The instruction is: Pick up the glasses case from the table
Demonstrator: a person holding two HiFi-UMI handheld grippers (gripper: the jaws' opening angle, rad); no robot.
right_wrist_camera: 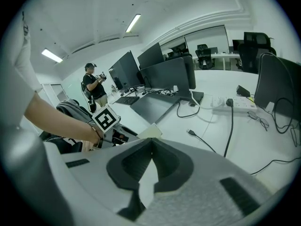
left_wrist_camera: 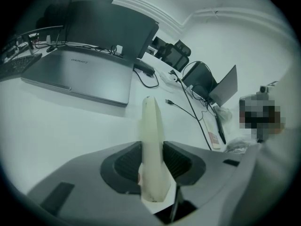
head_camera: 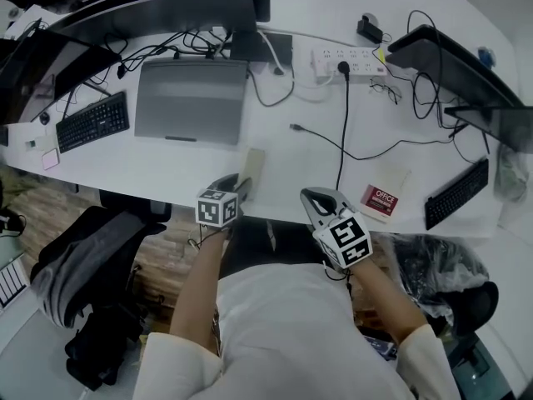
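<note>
The glasses case (head_camera: 252, 169) is a cream, flat oblong at the near edge of the white table (head_camera: 108, 169), in front of the laptop. My left gripper (head_camera: 236, 186) is shut on its near end. In the left gripper view the case (left_wrist_camera: 151, 126) stands on edge between the ribbed pads (left_wrist_camera: 129, 164), which press on both of its sides, and its far tip points away over the table. My right gripper (head_camera: 315, 197) hovers at the table edge a little to the right, jaws together and empty (right_wrist_camera: 150, 142). In the right gripper view the case (right_wrist_camera: 149, 132) shows just beyond its jaws.
A closed grey laptop (head_camera: 191, 98) lies behind the case, with a keyboard (head_camera: 92, 122) to its left. A black cable (head_camera: 343, 132) runs from a power strip (head_camera: 350, 58) toward me. A red-and-white card (head_camera: 381, 198) and another keyboard (head_camera: 458, 192) lie right. A chair with a grey jacket (head_camera: 83, 257) stands left.
</note>
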